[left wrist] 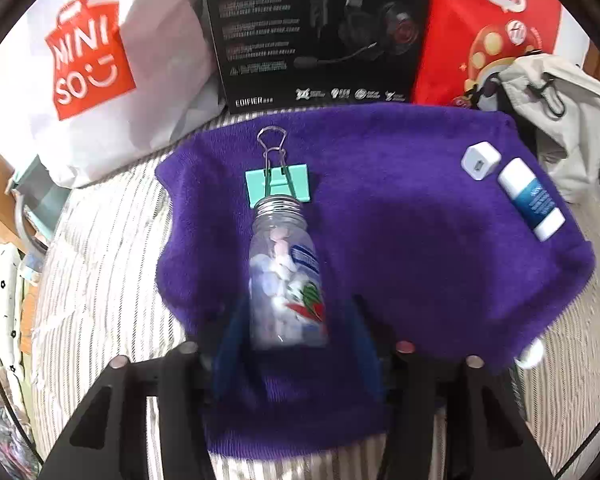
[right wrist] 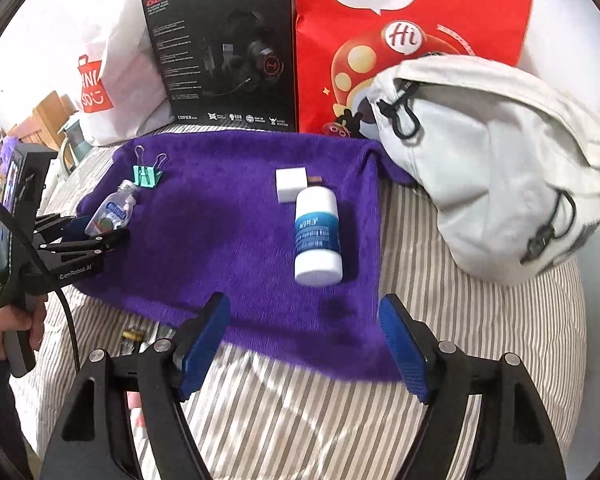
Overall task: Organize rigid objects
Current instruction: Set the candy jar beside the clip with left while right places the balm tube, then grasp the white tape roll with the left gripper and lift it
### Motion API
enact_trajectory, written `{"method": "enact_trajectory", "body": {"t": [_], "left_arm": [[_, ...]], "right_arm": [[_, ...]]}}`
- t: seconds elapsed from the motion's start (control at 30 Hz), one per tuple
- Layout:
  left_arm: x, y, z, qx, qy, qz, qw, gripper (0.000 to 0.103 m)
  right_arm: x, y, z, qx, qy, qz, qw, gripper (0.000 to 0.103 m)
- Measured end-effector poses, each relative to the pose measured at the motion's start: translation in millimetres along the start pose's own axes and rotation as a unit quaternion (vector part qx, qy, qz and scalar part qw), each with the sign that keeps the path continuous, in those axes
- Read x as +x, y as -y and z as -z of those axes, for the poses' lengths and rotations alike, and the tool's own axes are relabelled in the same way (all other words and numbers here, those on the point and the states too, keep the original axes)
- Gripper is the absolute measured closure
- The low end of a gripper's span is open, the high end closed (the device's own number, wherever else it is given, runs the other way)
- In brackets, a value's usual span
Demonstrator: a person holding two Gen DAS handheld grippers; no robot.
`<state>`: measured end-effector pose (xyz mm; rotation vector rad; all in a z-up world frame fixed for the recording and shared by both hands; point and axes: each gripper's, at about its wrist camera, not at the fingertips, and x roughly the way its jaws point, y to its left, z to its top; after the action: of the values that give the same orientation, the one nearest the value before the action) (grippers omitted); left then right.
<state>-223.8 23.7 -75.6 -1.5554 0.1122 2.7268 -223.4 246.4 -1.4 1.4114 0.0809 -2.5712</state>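
Observation:
A purple towel (left wrist: 400,240) (right wrist: 220,220) is spread on striped bedding. On it lies a clear bottle (left wrist: 284,272) (right wrist: 114,212) of pale candies, neck towards a teal binder clip (left wrist: 278,186) (right wrist: 146,176). My left gripper (left wrist: 298,320) (right wrist: 96,232) straddles the bottle's base, jaws open, with a gap at each blue pad. Further right lie a white charger cube (left wrist: 480,160) (right wrist: 291,184) and a white bottle (left wrist: 530,200) (right wrist: 318,236) with a blue label. My right gripper (right wrist: 303,308) hovers open and empty over the towel's near edge, short of the white bottle.
Behind the towel stand a white Miniso bag (left wrist: 88,64), a black headset box (left wrist: 316,28) and a red paper bag (left wrist: 488,28). A pale fabric backpack (right wrist: 480,160) slumps at the right. A hand (right wrist: 8,320) holds the left gripper's handle. Striped bedding (right wrist: 460,340) surrounds the towel.

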Motion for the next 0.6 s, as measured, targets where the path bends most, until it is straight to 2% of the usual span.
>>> {"method": "enact_trajectory", "body": {"t": [0.03,0.1,0.17,0.27,0.4,0.47,0.6], "left_arm": [[-7,0,2,0.002,0.006,0.002,1.0,0.04],[-22,1,8,0.006,0.022,0.007,0.9997,0.022],[-37,2,15,0.012,0.036,0.014,0.9992,0.021],[-53,2,28,0.015,0.042,0.035,0.9984,0.011],[-70,9,51,0.007,0.044,0.062,0.9971,0.011],[-76,14,68,0.004,0.04,0.073,0.9965,0.01],[-77,21,94,-0.008,0.026,0.084,0.9961,0.009]], "right_arm": [[-1,-1,2,0.002,0.001,-0.002,1.0,0.027],[-8,2,11,0.011,0.002,-0.005,1.0,0.027],[-14,4,21,0.019,0.0,-0.006,1.0,0.026],[-22,8,35,0.032,0.0,-0.012,0.999,0.026],[-33,15,57,0.06,0.002,-0.023,0.998,0.023],[-37,17,68,0.072,0.001,-0.021,0.997,0.011],[-44,19,90,0.08,-0.004,-0.013,0.997,0.001]]}}
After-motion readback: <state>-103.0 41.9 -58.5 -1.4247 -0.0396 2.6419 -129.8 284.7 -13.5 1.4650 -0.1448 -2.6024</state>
